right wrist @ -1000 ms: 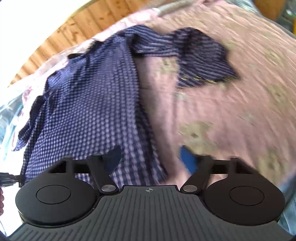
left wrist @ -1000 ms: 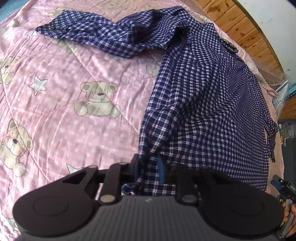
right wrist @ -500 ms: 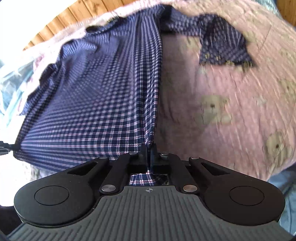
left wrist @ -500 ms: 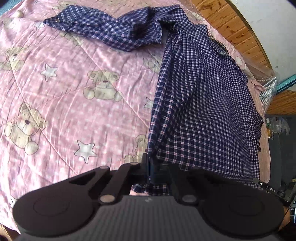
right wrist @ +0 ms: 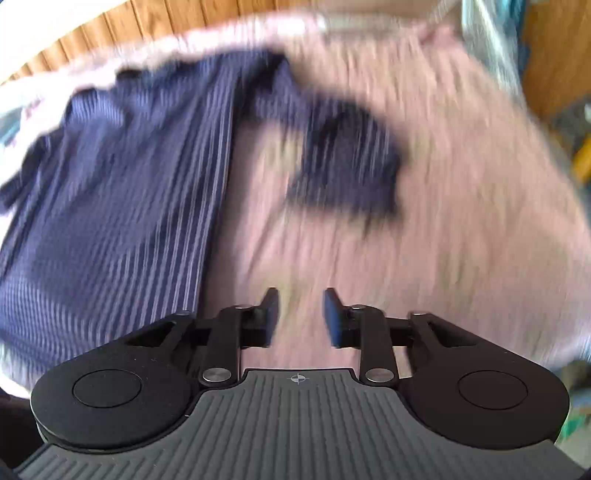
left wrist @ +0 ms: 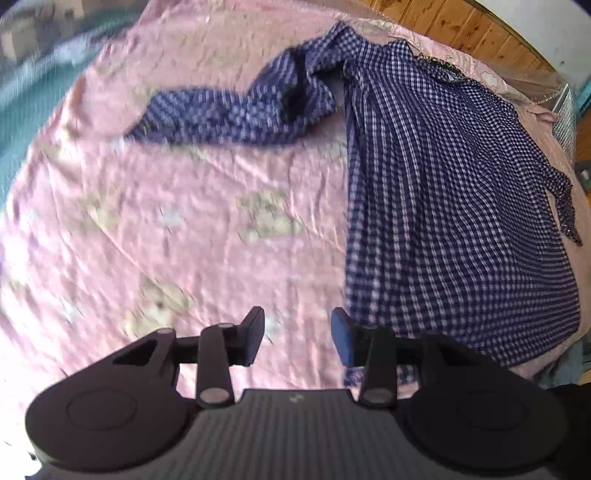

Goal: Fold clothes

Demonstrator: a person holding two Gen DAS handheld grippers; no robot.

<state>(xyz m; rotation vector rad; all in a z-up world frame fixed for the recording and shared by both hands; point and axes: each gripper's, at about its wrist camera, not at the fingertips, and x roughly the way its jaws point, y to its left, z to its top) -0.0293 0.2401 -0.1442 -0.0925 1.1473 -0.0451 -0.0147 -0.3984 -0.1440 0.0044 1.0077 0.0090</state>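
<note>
A navy checked shirt (left wrist: 450,206) lies spread on the pink bear-print bedspread (left wrist: 184,229), its body to the right and one sleeve (left wrist: 236,114) stretched out to the left. My left gripper (left wrist: 297,332) is open over bare bedspread, just left of the shirt's near hem corner, holding nothing. The right wrist view is motion-blurred: the shirt (right wrist: 122,192) fills the left side and the sleeve (right wrist: 347,162) lies in the middle. My right gripper (right wrist: 301,317) is open above the pink bedspread (right wrist: 443,221), to the right of the shirt's edge.
A wooden plank wall (left wrist: 480,33) runs behind the bed's far edge. Teal fabric (left wrist: 33,107) lies beyond the bedspread at the far left. The bed's near right edge drops off by the shirt's hem (left wrist: 554,354).
Half a second ago both grippers were shut on the shirt's edge, holding it lifted. Both have since opened and the shirt lies flat on the bed. Both cameras are moving.
</note>
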